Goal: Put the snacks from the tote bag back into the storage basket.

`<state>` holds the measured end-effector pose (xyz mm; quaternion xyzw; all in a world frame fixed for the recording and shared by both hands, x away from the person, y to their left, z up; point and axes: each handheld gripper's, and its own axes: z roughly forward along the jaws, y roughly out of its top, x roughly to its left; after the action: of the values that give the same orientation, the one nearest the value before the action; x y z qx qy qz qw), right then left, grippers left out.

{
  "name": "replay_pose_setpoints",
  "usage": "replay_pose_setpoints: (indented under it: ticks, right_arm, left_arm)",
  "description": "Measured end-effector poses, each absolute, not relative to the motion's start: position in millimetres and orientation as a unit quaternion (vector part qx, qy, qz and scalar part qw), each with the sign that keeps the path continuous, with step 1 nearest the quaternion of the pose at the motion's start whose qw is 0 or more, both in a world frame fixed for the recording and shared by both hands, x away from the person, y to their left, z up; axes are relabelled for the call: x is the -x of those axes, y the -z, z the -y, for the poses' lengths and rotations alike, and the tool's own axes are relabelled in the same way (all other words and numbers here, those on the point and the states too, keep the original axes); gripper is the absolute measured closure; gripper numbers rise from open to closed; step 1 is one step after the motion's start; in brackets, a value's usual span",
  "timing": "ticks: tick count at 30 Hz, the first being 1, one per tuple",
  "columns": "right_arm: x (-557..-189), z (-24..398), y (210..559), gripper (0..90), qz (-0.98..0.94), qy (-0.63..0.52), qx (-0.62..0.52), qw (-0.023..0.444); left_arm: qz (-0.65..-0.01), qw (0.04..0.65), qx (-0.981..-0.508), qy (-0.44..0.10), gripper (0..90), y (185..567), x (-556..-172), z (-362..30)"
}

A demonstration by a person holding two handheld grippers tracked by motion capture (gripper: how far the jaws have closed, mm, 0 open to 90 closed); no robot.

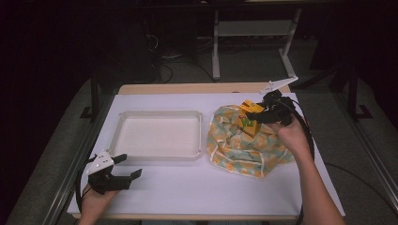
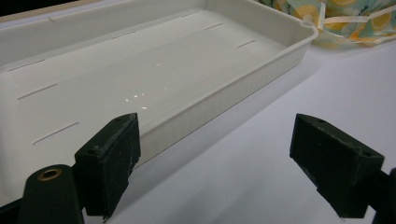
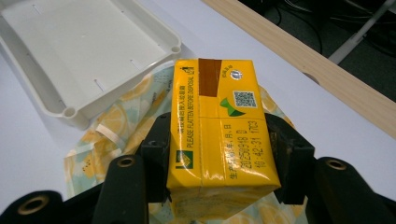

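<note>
A yellow drink carton [image 3: 217, 126] with printed text and a brown strip is clamped between the black jaws of my right gripper [image 3: 217, 154]. In the high view the right gripper [image 1: 263, 116] holds the carton [image 1: 248, 121] just over a crumpled cloth bag [image 1: 244, 143] with a yellow lemon pattern. My left gripper [image 1: 129, 166] rests near the table's front left corner, jaws wide apart and nothing between them. Its own view has the left gripper [image 2: 215, 158] aimed at the near wall of the white tray [image 2: 224, 88].
The white rectangular tray [image 1: 119, 131] lies left of the cloth bag, nothing inside it. A white sheet [image 1: 197, 187] covers the table, with its wooden edge [image 1: 187, 88] at the back. A white bracket [image 1: 277, 84] lies at the back right corner.
</note>
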<state>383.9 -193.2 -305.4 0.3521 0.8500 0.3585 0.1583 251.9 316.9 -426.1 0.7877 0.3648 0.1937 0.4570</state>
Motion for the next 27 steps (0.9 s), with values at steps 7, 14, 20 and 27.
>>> replay_pose_setpoints:
  ticks: [7, 14, 20, 27]
  right_arm:
    - [-382.5, 186.9, 300.1, 49.1, -0.856, -0.360, -0.336, 0.154]
    - [-381.0, 176.3, 294.1, 49.1, -0.860, -0.373, -0.318, 0.139]
    - [-380.3, 168.2, 291.7, 49.1, -0.864, -0.377, -0.306, 0.132]
    - [-382.2, 160.8, 291.3, 49.1, -0.870, -0.371, -0.297, 0.127]
  left_arm:
    - [-0.365, 0.458, -0.787, -0.193, 15.8, 425.8, -251.4, -317.0]
    - [-0.365, 0.458, -0.787, -0.195, 15.8, 425.5, -251.3, -317.3]
    - [-0.363, 0.458, -0.788, -0.194, 15.8, 425.6, -251.2, -316.8]
    - [-0.366, 0.460, -0.786, -0.194, 15.7, 425.4, -251.6, -316.7]
